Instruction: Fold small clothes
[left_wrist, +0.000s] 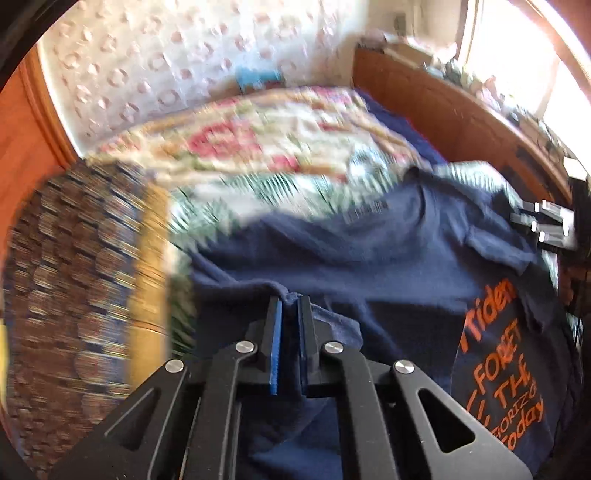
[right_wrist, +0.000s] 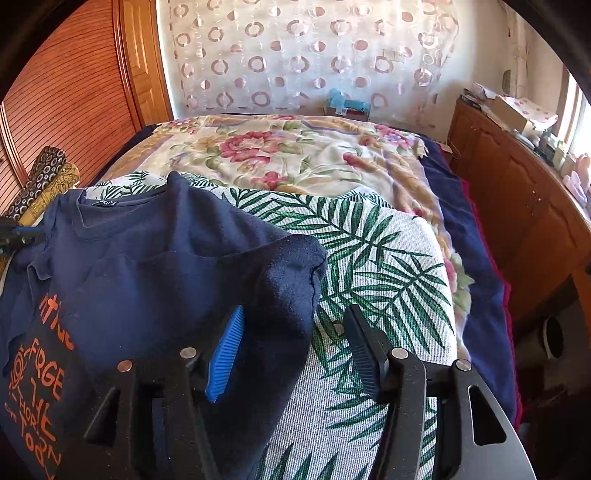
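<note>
A navy T-shirt (right_wrist: 155, 258) with orange lettering lies crumpled on a palm-leaf cloth (right_wrist: 369, 258) on the bed. In the left wrist view the T-shirt (left_wrist: 369, 266) fills the middle. My left gripper (left_wrist: 290, 310) is shut, its blue pads pinching a fold of the shirt's edge at their tips. It also shows at the far left of the right wrist view as the left gripper (right_wrist: 22, 236), at the shirt's shoulder. My right gripper (right_wrist: 295, 343) stands open. One navy sleeve lies between its fingers, against the blue left pad (right_wrist: 225, 354), and the other pad is apart from it. The right gripper (left_wrist: 543, 225) sits at the shirt's far right edge.
A floral blanket (right_wrist: 295, 155) covers the far half of the bed. A wooden cabinet (right_wrist: 517, 192) with clutter on top runs along the right. A wooden wardrobe (right_wrist: 74, 92) stands at the left, with rolled patterned fabrics (right_wrist: 44, 177) beside the bed. A circle-patterned curtain (right_wrist: 303, 55) hangs behind.
</note>
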